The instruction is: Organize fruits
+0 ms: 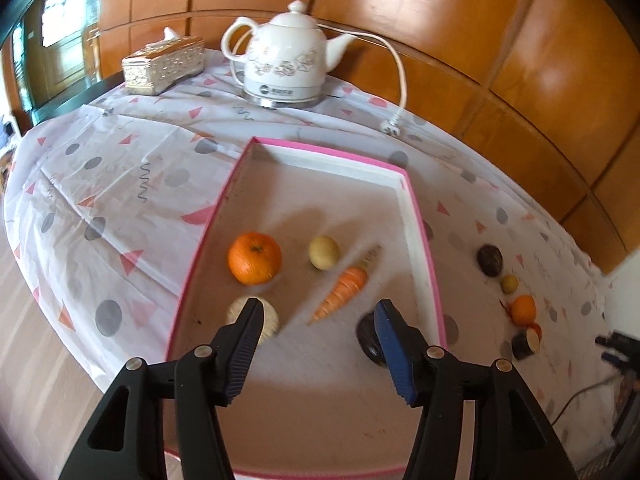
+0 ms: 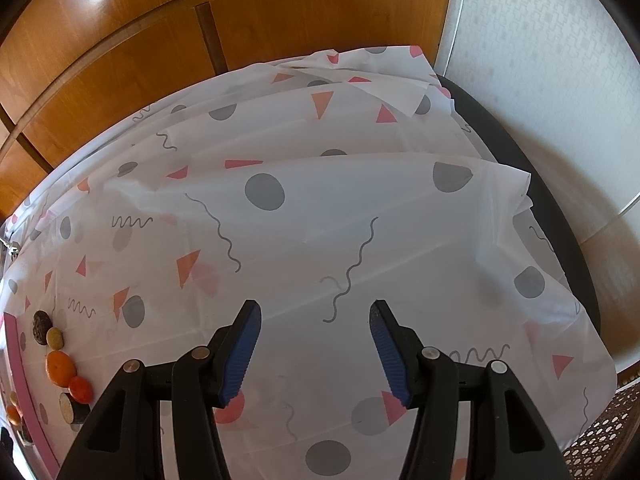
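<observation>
A pink-rimmed tray [image 1: 424, 236] holds an orange [image 1: 255, 258], a small yellow-green fruit [image 1: 324, 253] and a carrot [image 1: 342, 292]. A pale round item [image 1: 268, 320] and a dark item [image 1: 366, 338] lie in it too, each partly hidden behind a finger. My left gripper [image 1: 318, 305] hovers over the tray, open, with nothing gripped. On the cloth right of the tray lie a dark fruit [image 1: 490, 260], a small yellow fruit [image 1: 509, 283], another orange [image 1: 524, 310] and a cut purple-skinned piece [image 1: 526, 344]. My right gripper [image 2: 314, 308] hangs open over bare tablecloth; the same row of fruit [image 2: 60, 367] lies far to its left.
A white ceramic kettle [image 1: 286, 60] with a cord and plug [image 1: 392, 128] stands at the back, and a gold tissue box [image 1: 164, 64] stands left of it. Wooden panelling [image 1: 460, 28] backs the table. The patterned cloth [image 2: 320, 220] lies in folds and hangs over the table's right edge.
</observation>
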### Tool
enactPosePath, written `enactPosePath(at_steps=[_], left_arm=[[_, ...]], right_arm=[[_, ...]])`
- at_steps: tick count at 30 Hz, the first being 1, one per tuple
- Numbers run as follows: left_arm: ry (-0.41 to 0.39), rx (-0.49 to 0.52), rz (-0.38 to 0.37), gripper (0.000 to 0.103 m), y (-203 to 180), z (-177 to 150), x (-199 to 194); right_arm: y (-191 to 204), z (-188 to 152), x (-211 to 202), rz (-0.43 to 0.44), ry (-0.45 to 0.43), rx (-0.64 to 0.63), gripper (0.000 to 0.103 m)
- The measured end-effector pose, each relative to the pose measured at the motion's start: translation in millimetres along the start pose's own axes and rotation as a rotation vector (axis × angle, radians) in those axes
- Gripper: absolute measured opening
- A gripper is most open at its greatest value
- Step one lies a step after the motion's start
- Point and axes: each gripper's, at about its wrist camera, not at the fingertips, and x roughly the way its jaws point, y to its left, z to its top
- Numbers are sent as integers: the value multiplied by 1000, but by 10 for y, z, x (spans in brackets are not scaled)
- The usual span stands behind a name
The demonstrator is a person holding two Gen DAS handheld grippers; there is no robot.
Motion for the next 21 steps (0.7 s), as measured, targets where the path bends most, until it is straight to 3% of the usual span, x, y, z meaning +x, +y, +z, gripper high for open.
enactPosePath(at_steps=[8, 11, 17, 21], left_arm=[[33, 54, 7, 62, -173, -194, 55], [19, 53, 15, 67, -178, -214, 26], [3, 39, 27, 68, -129, -189, -10], [-20, 27, 44, 75, -82, -174, -54]], right_arm=[[98, -20, -34, 40, -17, -40, 57], [140, -29, -39, 45, -20, -60, 57], [149, -30, -28, 48, -15, -64, 57], [175, -39, -13, 46, -9, -82, 57]])
